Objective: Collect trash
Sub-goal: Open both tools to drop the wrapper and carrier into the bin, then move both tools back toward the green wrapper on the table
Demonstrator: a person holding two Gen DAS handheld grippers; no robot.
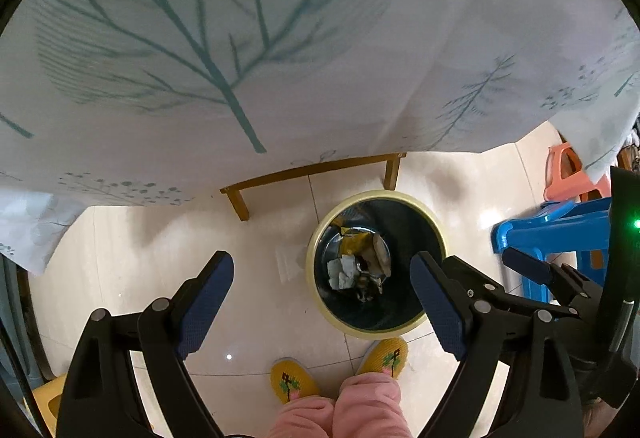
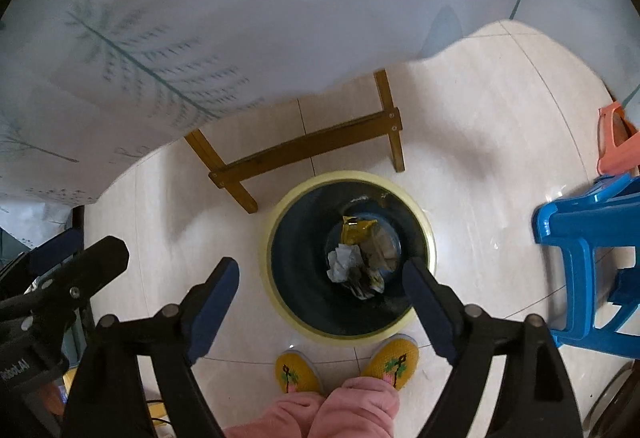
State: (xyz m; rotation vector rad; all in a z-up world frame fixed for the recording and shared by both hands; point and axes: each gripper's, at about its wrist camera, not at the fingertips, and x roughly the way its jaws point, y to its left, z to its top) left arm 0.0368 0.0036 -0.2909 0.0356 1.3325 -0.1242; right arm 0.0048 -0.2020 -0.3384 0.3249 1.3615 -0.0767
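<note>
Hovering above floor, left tongs (image 1: pixel 322 296) gaped wide, nothing gripped; right tongs (image 2: pixel 320 300) likewise wide and empty. Trash bin (image 2: pixel 424 226) stood just beyond both tips, crumpled trash (image 2: pixel 360 262) inside. Yellow slippers (image 2: pixel 298 372) below tongs.

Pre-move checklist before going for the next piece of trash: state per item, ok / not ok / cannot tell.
1. Left gripper open, nothing between the pads: ok.
2. Right gripper open, nothing between the pads: ok.
3. Trash landed inside the bin, crumpled white paper and yellow wrapper at the bottom: ok.
4. Bin upright on the floor: ok.
5. Floor by the bin free of litter: not ok, a clear plastic scrap lies beside it.
6. More trash on the table under the tablecloth: cannot tell.
</note>
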